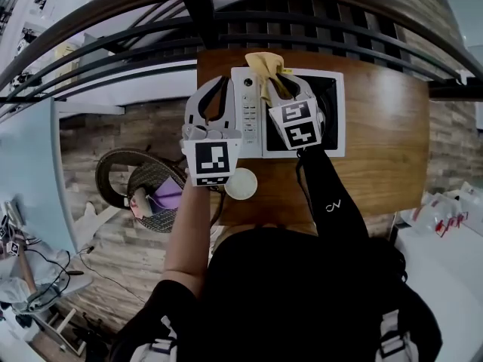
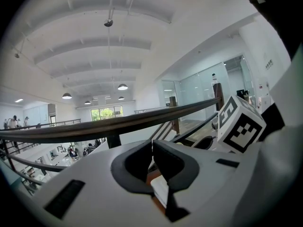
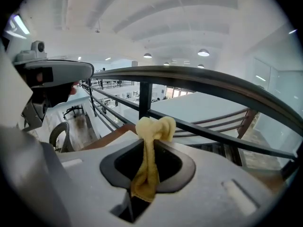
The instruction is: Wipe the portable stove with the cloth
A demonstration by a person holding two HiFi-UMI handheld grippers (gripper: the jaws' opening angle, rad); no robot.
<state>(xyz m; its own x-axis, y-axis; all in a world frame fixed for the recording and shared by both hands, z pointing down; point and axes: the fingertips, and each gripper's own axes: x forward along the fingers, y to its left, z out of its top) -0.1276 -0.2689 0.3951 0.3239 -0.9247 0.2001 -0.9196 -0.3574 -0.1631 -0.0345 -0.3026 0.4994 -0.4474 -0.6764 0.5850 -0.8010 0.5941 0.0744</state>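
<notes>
The portable stove (image 1: 337, 115) is white with a dark top and lies on the wooden table (image 1: 385, 149). My right gripper (image 1: 275, 76) hangs over the stove's left half, shut on a yellow cloth (image 1: 265, 63) that bunches beyond its tips. In the right gripper view the cloth (image 3: 151, 141) runs down between the jaws of the right gripper (image 3: 150, 132). My left gripper (image 1: 219, 84) is beside the stove's left edge, shut and holding nothing. In the left gripper view, the left gripper (image 2: 152, 149) has its pads together, and a white stove corner (image 2: 160, 187) shows below them.
A round white cup (image 1: 241, 184) stands on the table's near edge, just below the left gripper. A dark railing (image 1: 302, 17) runs along the table's far side. A wicker chair (image 1: 143, 183) sits on the floor far below, to the left.
</notes>
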